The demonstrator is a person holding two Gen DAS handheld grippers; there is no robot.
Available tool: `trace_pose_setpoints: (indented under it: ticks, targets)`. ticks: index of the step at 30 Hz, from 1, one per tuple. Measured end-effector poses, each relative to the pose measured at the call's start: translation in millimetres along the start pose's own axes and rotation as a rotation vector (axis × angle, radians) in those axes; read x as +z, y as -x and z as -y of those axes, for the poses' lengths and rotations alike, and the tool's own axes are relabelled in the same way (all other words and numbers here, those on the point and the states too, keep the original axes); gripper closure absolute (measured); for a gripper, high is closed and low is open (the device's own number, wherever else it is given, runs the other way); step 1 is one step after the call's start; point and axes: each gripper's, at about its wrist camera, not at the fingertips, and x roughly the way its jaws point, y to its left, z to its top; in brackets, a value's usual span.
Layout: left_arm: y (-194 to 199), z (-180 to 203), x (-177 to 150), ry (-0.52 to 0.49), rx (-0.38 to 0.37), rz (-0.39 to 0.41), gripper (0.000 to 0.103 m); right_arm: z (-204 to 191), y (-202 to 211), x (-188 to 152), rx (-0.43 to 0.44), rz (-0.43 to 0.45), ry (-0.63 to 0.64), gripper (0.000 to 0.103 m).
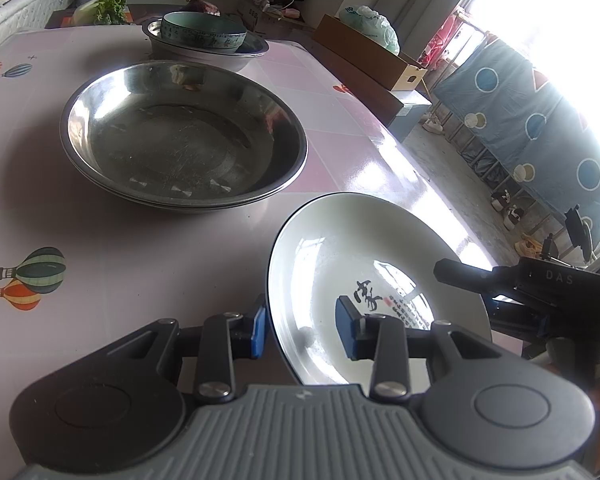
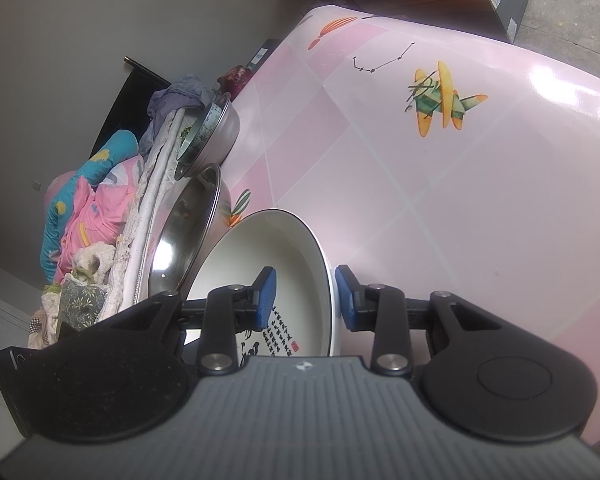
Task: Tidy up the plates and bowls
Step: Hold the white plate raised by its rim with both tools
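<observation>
Two grippers on one white plate (image 1: 340,272). Left gripper (image 1: 304,330) straddles the plate's near rim at lower centre of the left view: one blue pad outside the rim, one over the inside face. Jaws are partly closed around the rim; cannot tell if the pads actually bite. Right gripper (image 2: 305,294) does the same on the opposite rim, lower centre of the right view, with a visible gap at the pads, so it looks like a loose straddle rather than a firm clamp. Its black body also shows at right edge of the left view.

Plate looks tilted at the table (image 1: 100,208) edge; whether it's lifted or resting, cannot tell.

Progress, as I judge it: partly done. Steel plates (image 1: 184,132) sit stacked at centre-left of the left view, at least two rims visible. Patterned bowl (image 1: 202,32) is nested in a steel basin (image 1: 256,46) at upper centre. White plate is the only loose piece visible.

Left to do: move the white plate onto a stack, likely the steel plates just beyond it. Risk: glazed rim slipping from a loose grip.
</observation>
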Motion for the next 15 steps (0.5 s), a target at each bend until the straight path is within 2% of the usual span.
trace_pose_setpoints:
  ticks: [15]
  targets:
    - [-0.5, -0.7, 0.8, 0.005, -0.001, 0.000, 0.066, -3.9, -1.7, -1.7, -0.011, 0.000, 0.009, 0.071]
